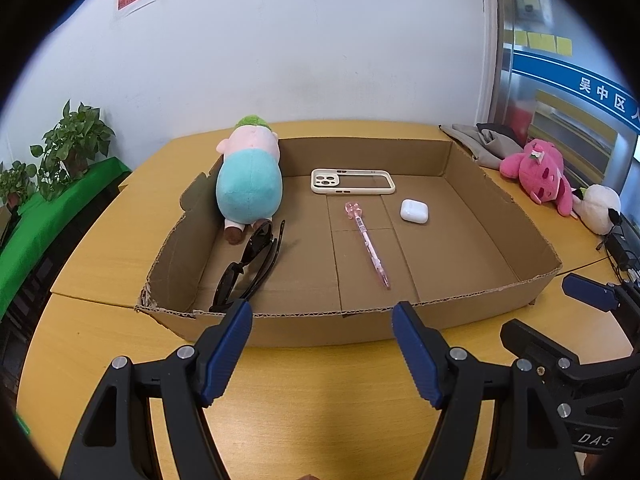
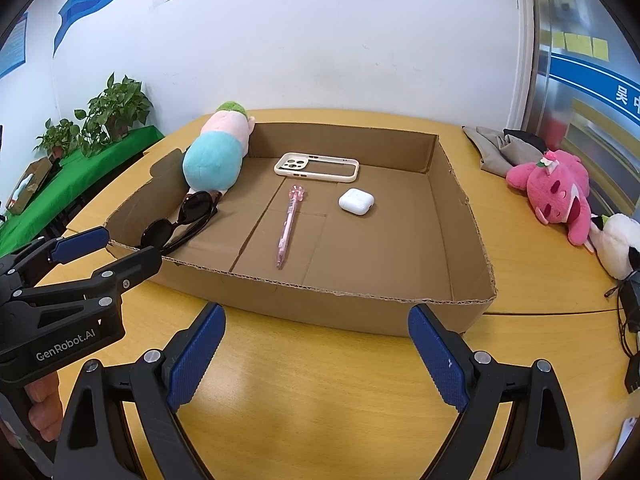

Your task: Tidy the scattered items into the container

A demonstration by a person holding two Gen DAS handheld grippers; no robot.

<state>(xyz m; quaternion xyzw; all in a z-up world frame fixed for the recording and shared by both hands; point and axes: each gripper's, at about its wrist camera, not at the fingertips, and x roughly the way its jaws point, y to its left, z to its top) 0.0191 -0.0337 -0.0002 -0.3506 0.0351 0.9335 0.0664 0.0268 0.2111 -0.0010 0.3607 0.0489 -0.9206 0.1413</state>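
Observation:
A shallow cardboard box (image 1: 472, 304) (image 2: 360, 308) lies on the yellow table. In it are a plush doll with a teal body (image 1: 248, 188) (image 2: 214, 160), black sunglasses (image 1: 250, 264) (image 2: 180, 220), a cream phone case (image 1: 352, 181) (image 2: 316, 167), a pink pen (image 1: 368, 240) (image 2: 289, 224) and a white earbud case (image 1: 414, 211) (image 2: 356, 201). My left gripper (image 1: 322, 316) is open and empty just before the box's near wall. My right gripper (image 2: 316, 320) is open and empty, also before that wall.
A pink plush toy (image 1: 536, 172) (image 2: 560, 192) and a white plush toy (image 1: 598, 206) (image 2: 618, 244) lie on the table right of the box. Grey cloth (image 1: 484, 140) (image 2: 504, 148) lies behind them. Potted plants (image 1: 76, 140) stand on a green-covered stand at the left. Cables (image 2: 628, 304) lie at the right edge.

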